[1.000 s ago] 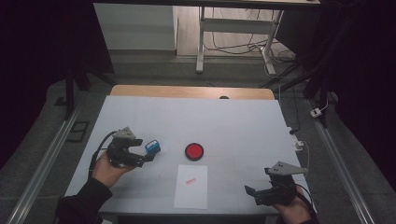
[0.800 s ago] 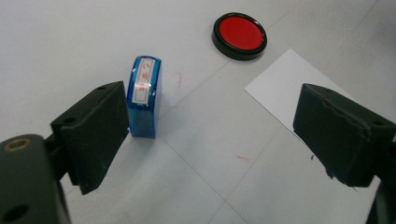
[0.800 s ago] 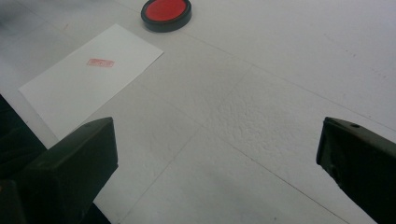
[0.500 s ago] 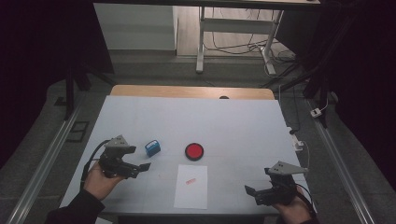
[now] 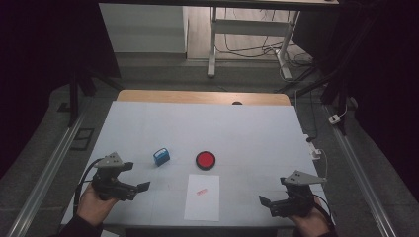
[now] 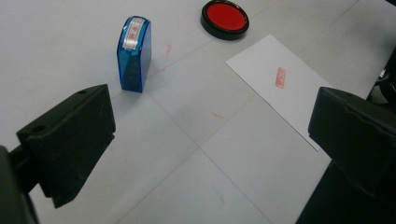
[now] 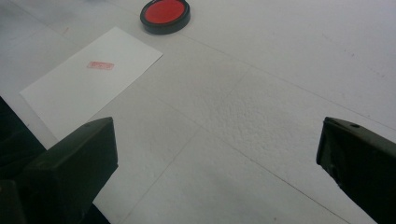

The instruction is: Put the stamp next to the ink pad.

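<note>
A blue stamp [image 5: 161, 156] stands upright on the white table, left of a round red ink pad [image 5: 205, 159]. A white sheet [image 5: 202, 197] with a small red print [image 5: 201, 191] lies near the front edge. My left gripper [image 5: 136, 177] hovers to the near left of the stamp, apart from it. Its jaws have just been opening and stand open with nothing between them. The left gripper view has the stamp [image 6: 134, 53] beyond the left jaw, the pad [image 6: 224, 17] and the sheet [image 6: 289, 86]. My right gripper [image 5: 273, 191] rests open at the front right, empty.
The table top [image 5: 237, 133] is white with faint grid lines and a wooden strip at its far edge. Beyond it are a floor, cables and a metal stand. In the right gripper view the pad [image 7: 166, 15] and the sheet [image 7: 88, 79] lie ahead to the left.
The left gripper let go of the blue stamp, opened wide and drew back toward the near left. The stamp stayed standing where it was. The right gripper kept still.
</note>
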{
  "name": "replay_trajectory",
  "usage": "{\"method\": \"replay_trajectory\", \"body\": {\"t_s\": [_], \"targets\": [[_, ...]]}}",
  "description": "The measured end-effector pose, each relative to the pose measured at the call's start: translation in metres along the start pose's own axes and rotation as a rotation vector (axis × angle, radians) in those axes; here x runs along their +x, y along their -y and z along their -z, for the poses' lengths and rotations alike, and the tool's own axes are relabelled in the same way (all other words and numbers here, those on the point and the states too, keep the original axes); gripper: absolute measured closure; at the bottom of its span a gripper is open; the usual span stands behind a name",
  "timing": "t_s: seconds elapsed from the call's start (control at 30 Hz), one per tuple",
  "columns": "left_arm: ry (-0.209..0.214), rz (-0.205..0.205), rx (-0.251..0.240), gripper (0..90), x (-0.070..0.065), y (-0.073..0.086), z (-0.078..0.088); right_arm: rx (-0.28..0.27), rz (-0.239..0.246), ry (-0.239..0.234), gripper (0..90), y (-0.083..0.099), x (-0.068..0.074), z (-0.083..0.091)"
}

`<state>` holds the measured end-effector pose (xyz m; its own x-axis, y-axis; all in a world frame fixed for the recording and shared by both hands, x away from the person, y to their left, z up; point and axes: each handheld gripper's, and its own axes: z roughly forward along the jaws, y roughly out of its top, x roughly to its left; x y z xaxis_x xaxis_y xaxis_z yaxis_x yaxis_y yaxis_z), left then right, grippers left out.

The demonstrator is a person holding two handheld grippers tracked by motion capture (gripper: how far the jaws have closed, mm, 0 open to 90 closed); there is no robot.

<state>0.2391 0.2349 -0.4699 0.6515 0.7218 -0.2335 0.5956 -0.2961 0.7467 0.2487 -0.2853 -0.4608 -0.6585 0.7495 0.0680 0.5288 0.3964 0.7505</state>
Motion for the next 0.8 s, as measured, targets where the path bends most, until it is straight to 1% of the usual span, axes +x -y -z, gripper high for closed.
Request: {"method": "replay_trajectory", "body": {"t_s": [0.3, 0.5, 0.57, 0.63, 0.7, 0.8], "targets": [[-0.007, 0.005, -0.015, 0.0, -0.005, 0.018, 0.013, 0.003, -0.007, 0.006, 0.0, 0.000, -0.001, 0.001], [-0.015, 0.011, -0.009, 0.0, -0.007, 0.028, 0.020, 0.005, -0.005, 0.010, 0.0, 0.000, -0.001, 0.001], [-0.026, 0.011, 0.004, 0.0, -0.007, 0.031, 0.021, 0.004, -0.007, 0.010, 0.0, 0.000, -0.001, 0.002], [-0.042, 0.005, 0.004, 0.0, -0.009, 0.033, 0.024, 0.002, -0.008, 0.007, 0.0, 0.001, -0.001, 0.002], [-0.062, 0.003, 0.028, 0.0, -0.011, 0.034, 0.025, 0.005, -0.006, 0.006, 0.0, 0.001, -0.001, 0.002], [-0.085, 0.001, 0.047, 0.0, -0.012, 0.035, 0.026, 0.006, -0.001, 0.006, 0.0, 0.001, 0.000, 0.002]]}}
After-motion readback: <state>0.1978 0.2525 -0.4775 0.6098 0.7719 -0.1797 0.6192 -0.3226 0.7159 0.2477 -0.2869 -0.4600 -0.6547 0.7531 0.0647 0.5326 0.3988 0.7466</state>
